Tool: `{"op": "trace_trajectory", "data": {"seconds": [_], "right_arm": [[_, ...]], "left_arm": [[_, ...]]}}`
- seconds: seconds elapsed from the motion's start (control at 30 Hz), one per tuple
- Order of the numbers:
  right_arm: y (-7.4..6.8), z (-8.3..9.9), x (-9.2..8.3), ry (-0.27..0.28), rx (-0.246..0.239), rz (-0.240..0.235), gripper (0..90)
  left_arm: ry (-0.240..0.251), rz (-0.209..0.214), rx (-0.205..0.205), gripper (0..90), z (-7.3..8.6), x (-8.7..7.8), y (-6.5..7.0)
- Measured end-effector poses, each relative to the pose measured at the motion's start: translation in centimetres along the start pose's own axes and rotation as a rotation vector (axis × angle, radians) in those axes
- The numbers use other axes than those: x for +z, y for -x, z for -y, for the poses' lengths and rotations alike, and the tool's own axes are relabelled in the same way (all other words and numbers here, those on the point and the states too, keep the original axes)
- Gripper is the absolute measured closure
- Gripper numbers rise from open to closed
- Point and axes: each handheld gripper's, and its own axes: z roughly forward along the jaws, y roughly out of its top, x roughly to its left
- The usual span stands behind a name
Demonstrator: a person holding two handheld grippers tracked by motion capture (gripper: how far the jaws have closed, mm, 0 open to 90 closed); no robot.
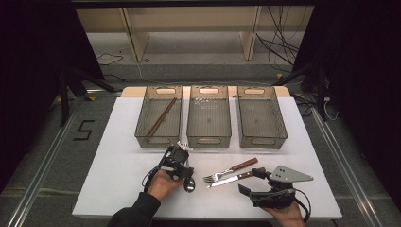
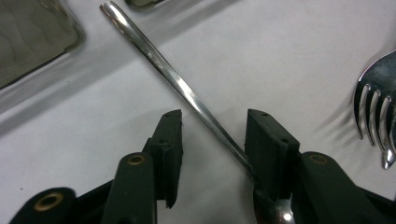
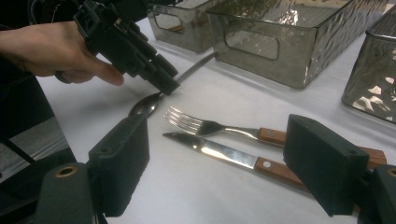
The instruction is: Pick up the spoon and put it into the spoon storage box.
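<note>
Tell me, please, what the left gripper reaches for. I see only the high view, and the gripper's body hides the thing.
Observer: A metal spoon. In the left gripper view its handle lies between the jaws of the left gripper.
Operator: Are the pads pressed on it?
Observer: No. The handle lies close to one pad, and a clear gap shows before the other.
Operator: Does the right gripper hold something?
Observer: No. The right gripper stands wide open, with the knife and the fork on the table ahead of it.

A black numeral "5" [image 1: 83, 130] is marked on the grey floor [image 1: 56, 156] left of the bench; nothing else is legible
</note>
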Motion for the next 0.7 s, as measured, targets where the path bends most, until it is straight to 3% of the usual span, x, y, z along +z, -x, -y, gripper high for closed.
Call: {"op": "trace_trajectory", "data": {"seconds": [0.27,0.7], "right_arm": [[0.0,0.0,0.0,0.001,0.002,0.003,23.2],[0.0,0.0,-0.1,0.002,0.002,0.002,23.2]], "left_arm": [[-0.015,0.009,0.005,67.5,-0.2,-0.1,-0.6],[-0.082,0.099,-0.017,75.9,-1.0,-0.6,-2.1]]}}
